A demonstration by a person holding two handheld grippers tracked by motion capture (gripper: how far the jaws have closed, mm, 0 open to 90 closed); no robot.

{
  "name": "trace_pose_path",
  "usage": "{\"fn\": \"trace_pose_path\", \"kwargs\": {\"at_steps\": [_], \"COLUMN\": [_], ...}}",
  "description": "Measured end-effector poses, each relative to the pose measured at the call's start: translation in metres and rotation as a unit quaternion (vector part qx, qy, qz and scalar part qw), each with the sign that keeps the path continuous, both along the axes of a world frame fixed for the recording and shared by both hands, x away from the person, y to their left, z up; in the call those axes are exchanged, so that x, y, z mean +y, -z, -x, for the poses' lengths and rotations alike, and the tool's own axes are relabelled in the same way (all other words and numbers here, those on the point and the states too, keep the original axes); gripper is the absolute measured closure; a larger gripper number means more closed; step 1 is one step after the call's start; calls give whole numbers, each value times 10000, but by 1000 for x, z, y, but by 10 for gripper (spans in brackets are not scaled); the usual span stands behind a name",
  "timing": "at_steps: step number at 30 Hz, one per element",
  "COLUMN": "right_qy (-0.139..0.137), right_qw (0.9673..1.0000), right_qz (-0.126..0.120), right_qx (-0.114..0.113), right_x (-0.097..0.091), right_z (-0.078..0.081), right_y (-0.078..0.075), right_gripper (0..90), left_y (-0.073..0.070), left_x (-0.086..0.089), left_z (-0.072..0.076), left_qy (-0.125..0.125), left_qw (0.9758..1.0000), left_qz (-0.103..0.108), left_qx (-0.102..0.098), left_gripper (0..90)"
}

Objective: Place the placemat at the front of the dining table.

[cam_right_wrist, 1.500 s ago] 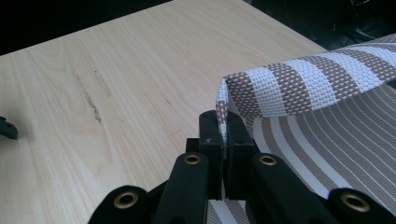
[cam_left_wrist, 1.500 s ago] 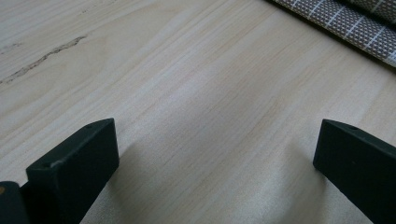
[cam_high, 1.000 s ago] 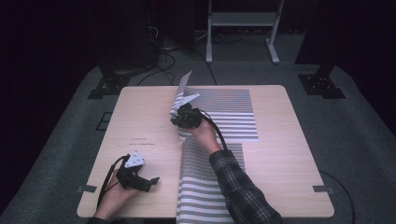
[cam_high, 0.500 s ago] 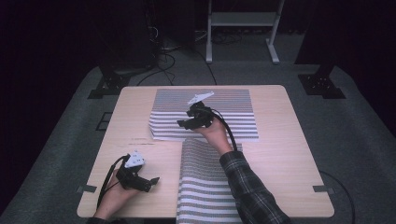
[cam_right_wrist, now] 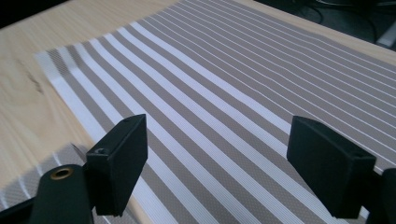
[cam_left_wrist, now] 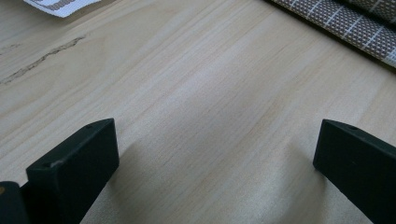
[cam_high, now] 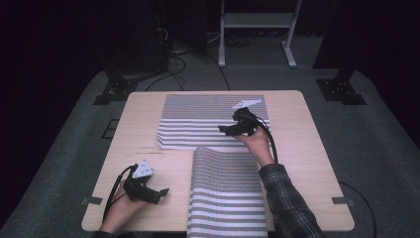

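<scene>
Wooden tabletop [cam_high: 307, 163] carried two grey-white striped mats. Left tool [cam_high: 151, 191] rested near the front left corner, jaws apart, empty. Near mat [cam_high: 225, 198] lay front centre, overhanging the edge. Far mat [cam_high: 198, 124] lay flat behind it. Right tool [cam_high: 229, 130] hovered over its right part, jaws apart, empty.

Overhead forward-down view — two low claw cameras, shared table [cam_high: 307, 148]
</scene>
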State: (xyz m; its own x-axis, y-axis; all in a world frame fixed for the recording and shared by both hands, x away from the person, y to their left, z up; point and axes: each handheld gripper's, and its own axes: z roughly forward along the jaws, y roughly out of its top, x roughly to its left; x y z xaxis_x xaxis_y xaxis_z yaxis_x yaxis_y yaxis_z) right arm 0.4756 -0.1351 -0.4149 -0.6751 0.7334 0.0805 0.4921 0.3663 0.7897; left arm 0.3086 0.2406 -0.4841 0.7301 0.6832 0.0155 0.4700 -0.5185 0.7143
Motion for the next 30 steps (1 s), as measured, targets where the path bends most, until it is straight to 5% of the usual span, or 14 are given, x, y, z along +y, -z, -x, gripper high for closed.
{"fn": "trace_pose_path", "kwargs": {"at_steps": [14,25,30], "right_qy": [664,816,883], "right_qw": [9967,9944,9927], "right_qz": [355,536,754], "right_qx": [296,401,320], "right_x": [-71,-82,-82], "right_z": [7,12,13], "right_y": [35,59,67], "right_gripper": [9,0,0], "left_y": [0,-1,-14], "left_x": [0,2,4], "left_z": [0,-1,-10], "left_qy": [1,-56,-273], "left_qw": [10000,10000,9991], "left_qz": [0,7,325], "left_qx": [1,48,37], "left_gripper": [0,0,0]}}
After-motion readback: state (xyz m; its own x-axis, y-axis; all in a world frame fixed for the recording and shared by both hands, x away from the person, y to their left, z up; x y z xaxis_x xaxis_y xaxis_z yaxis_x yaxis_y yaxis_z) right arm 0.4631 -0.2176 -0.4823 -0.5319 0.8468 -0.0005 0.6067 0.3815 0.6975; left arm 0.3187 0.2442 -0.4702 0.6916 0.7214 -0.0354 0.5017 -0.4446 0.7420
